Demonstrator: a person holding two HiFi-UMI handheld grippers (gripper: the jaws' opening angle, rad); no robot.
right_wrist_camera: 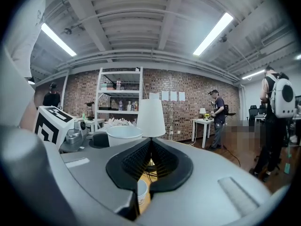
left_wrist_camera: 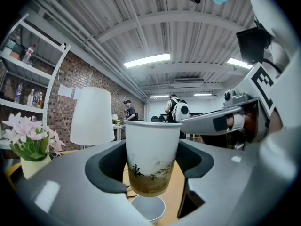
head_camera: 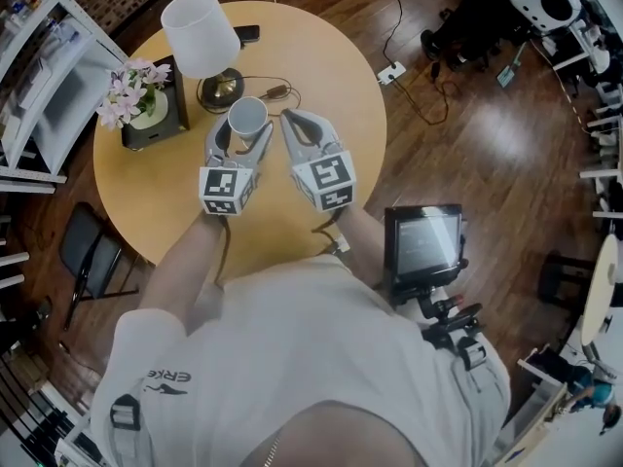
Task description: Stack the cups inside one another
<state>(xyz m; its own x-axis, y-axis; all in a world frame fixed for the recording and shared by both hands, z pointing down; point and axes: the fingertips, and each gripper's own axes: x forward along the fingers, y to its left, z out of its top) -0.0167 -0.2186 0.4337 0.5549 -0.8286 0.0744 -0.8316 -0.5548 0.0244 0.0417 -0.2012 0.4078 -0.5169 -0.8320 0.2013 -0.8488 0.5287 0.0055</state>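
A white paper cup with a dark bamboo print [left_wrist_camera: 151, 157] stands upright between the jaws of my left gripper [left_wrist_camera: 151, 173], which is shut on it above the round wooden table [head_camera: 321, 66]. From the head view I look into the held cup's open mouth [head_camera: 246, 117], with the left gripper [head_camera: 243, 126] around it. A second white cup [left_wrist_camera: 147, 207] stands on the table right below the held one, mouth up. My right gripper [head_camera: 295, 123] hangs just right of the held cup, shut with nothing in it; the held cup's rim [right_wrist_camera: 124, 134] shows to its left and the second cup [right_wrist_camera: 141, 192] below.
A table lamp with a white shade [head_camera: 200, 35] and a pot of pink flowers [head_camera: 146, 100] stand at the table's far left. A cord with a switch [head_camera: 275, 91] lies behind the cups. A dark chair [head_camera: 88, 251] is left of the table, a monitor rig [head_camera: 423, 241] at my right.
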